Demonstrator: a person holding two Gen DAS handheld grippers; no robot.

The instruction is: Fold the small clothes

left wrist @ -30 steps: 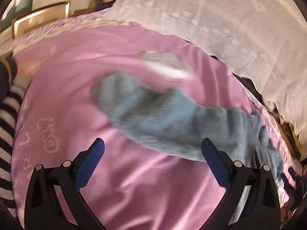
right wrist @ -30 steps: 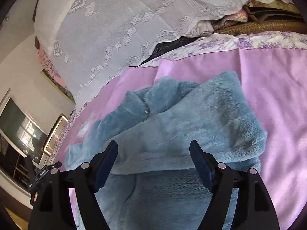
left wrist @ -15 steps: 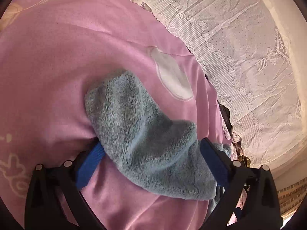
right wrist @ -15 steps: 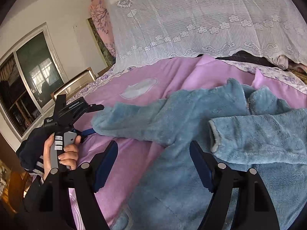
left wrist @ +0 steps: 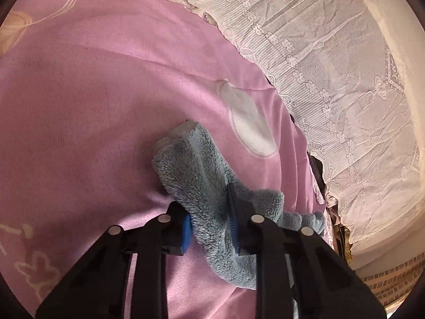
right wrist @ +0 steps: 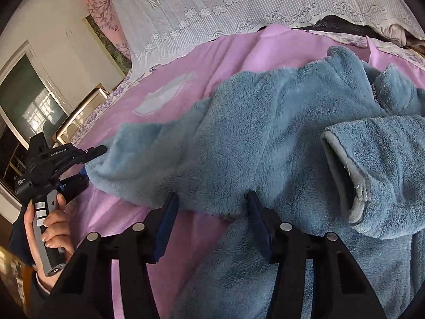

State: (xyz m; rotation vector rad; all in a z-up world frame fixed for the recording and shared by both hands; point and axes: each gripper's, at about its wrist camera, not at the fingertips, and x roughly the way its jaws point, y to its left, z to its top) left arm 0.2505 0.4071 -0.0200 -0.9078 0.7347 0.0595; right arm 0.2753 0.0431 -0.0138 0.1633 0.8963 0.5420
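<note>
Garment: a fluffy blue-grey fleece jacket [right wrist: 265, 138] is lying spread on the pink bedsheet [left wrist: 93, 93], collar and zip pointing toward the lace-covered pillows [right wrist: 239, 8]
Far sleeve: one sleeve [right wrist: 377, 164] is lying already folded across the chest, its grey-lined cuff facing the camera
Near sleeve: the other sleeve [left wrist: 196, 175] is stretching out sideways from the body, its long axis running from the shoulder out toward the person's left; the cuff end is resting on the sheet beside a white printed patch [left wrist: 249, 125]
Left gripper: the left gripper [left wrist: 209, 228] is pinching this sleeve a little behind the cuff, blue pads pressed into the pile from both sides
Right gripper: the right gripper [right wrist: 209, 212] is sitting at the sleeve's lower edge near the underarm, fingers partly spread with fleece between them; whether it is actually gripping cannot be told
Key relation: the jacket body is lying to the right of the left gripper, so the sleeve probably needs carrying rightward over the chest
Nearer hand: the left, already holding the sleeve
</note>
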